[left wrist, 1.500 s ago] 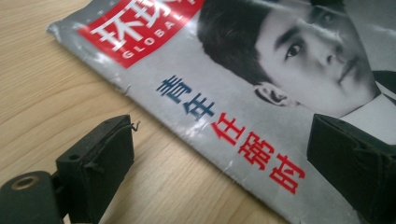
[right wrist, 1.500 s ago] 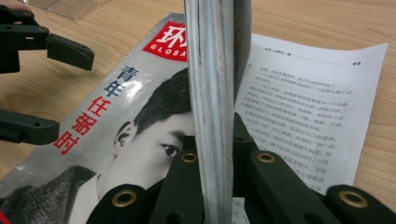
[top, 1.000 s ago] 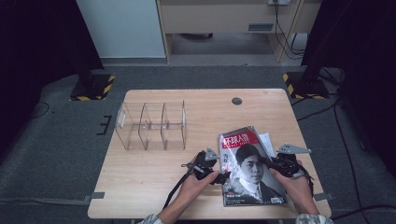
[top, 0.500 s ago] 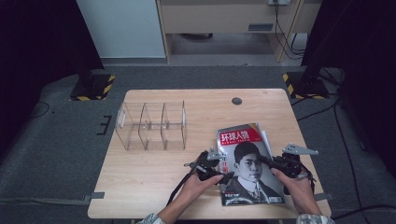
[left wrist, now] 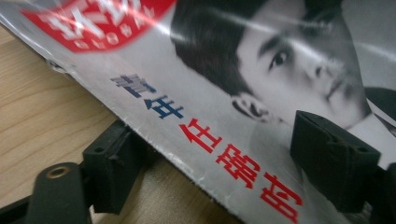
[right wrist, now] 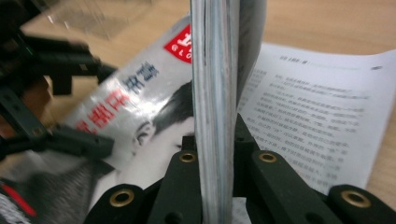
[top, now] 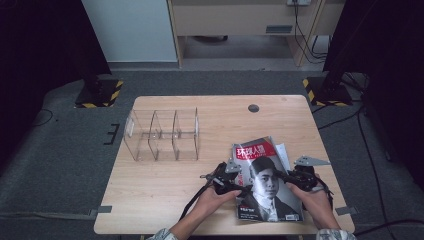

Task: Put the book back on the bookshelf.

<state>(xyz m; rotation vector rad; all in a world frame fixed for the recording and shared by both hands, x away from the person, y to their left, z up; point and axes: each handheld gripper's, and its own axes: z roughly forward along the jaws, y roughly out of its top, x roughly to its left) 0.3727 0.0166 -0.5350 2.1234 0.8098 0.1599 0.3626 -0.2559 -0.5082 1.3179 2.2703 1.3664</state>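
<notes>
The pale wooden tabletop (top: 165, 190) carries a clear acrylic rack with three compartments (top: 162, 134) on its left half, well apart from the work at the near right. There lies a glossy magazine with a red title block and a black-and-white portrait on its cover (top: 265, 180), close to the near right edge of the tabletop, its cover facing up. A sheet of white printed pages (right wrist: 308, 112) lies on the wood under and beside it on the right.

The left hand-held gripper (top: 231, 186) sits at the magazine's left edge, held by the person's left hand (top: 212, 200). Its jaws stand spread, one under the spine edge on the wood side and one over the cover; they have just been closing a little, with the magazine's edge between them, and the pads do not press on it.

The right hand-held gripper (top: 291, 178) is at the magazine's right edge, held by the right hand (top: 312, 197). Its jaws are pressed together on the magazine's page edge, which stands upright between them in the right gripper view.

A small dark round hole (top: 253, 108) sits near the tabletop's far edge.
</notes>
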